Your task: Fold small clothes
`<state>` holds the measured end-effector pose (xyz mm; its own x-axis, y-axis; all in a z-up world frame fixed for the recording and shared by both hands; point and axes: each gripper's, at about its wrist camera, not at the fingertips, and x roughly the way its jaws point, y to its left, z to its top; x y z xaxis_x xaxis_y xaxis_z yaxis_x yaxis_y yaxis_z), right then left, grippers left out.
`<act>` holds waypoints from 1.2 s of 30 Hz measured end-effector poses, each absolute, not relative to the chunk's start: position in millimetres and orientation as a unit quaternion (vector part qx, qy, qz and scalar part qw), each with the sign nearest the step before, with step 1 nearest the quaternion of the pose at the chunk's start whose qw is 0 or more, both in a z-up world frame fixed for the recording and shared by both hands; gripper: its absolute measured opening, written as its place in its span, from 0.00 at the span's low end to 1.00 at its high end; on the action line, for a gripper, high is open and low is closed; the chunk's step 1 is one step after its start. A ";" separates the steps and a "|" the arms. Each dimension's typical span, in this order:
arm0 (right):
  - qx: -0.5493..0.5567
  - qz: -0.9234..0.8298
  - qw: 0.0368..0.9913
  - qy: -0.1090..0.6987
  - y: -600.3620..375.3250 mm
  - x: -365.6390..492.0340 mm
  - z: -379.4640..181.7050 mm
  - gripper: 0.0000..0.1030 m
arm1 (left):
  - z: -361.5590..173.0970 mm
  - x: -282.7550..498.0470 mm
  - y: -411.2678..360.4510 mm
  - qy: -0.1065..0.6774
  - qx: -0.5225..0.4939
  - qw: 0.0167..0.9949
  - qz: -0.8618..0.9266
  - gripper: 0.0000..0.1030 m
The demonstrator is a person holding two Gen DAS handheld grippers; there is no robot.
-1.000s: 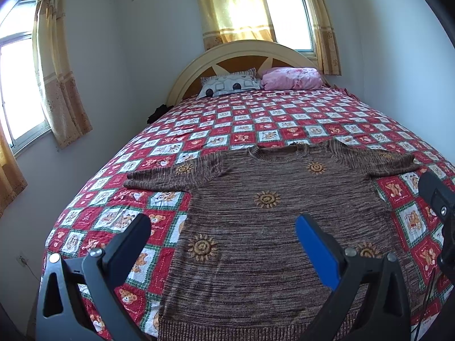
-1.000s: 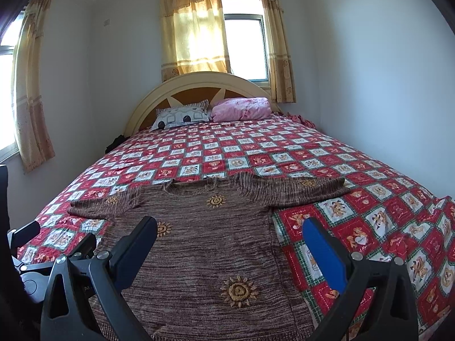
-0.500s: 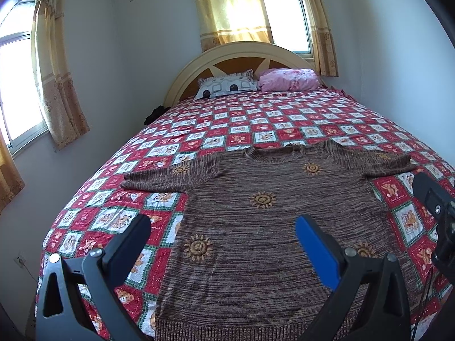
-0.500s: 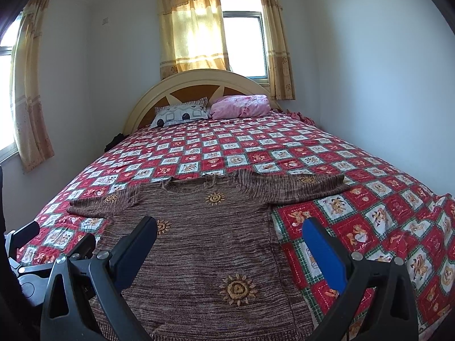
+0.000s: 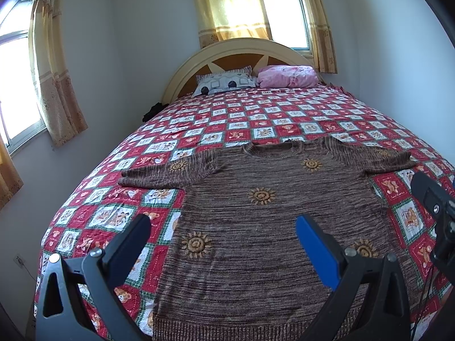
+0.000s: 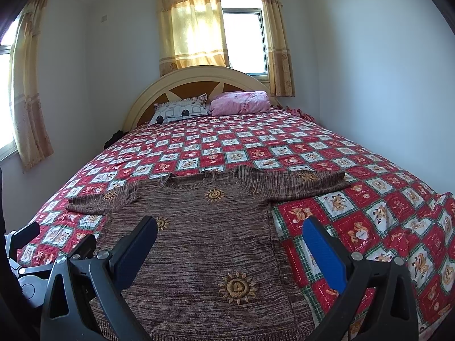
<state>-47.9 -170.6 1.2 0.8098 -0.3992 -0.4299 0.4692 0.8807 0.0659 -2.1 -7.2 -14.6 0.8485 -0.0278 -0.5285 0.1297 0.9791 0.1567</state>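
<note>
A brown knit sweater [image 5: 256, 227] with orange sun motifs lies flat and face up on the bed, both sleeves spread sideways and its hem toward me. My left gripper [image 5: 221, 224] hovers open above the sweater's lower left part, with nothing between its fingers. In the right wrist view the same sweater [image 6: 204, 236] fills the lower middle. My right gripper [image 6: 230, 227] hangs open over its lower right side, holding nothing. The right gripper's body shows at the right edge of the left wrist view.
The bed carries a red, white and green patchwork quilt [image 5: 284, 119]. Two pillows [image 6: 239, 103] rest against the arched headboard [image 6: 196, 81]. Walls stand close on both sides, with curtained windows [image 6: 241, 37] behind and to the left.
Both grippers have drawn slightly back and up, so the sweater's hem now shows lower in each view. The sweater has not moved and both grippers stay open.
</note>
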 end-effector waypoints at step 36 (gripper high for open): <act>0.163 -0.261 0.917 0.254 -282.2 -18.2 -51.2 0.95 | -68.6 121.3 13.8 0.378 0.026 0.924 -0.055 1.00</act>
<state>-18.2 -282.2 -51.2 0.7346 -0.3968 -0.5504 0.5618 0.8106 0.1654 121.3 13.8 -68.6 0.7083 -0.0815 -0.7012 0.1214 0.9926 0.0072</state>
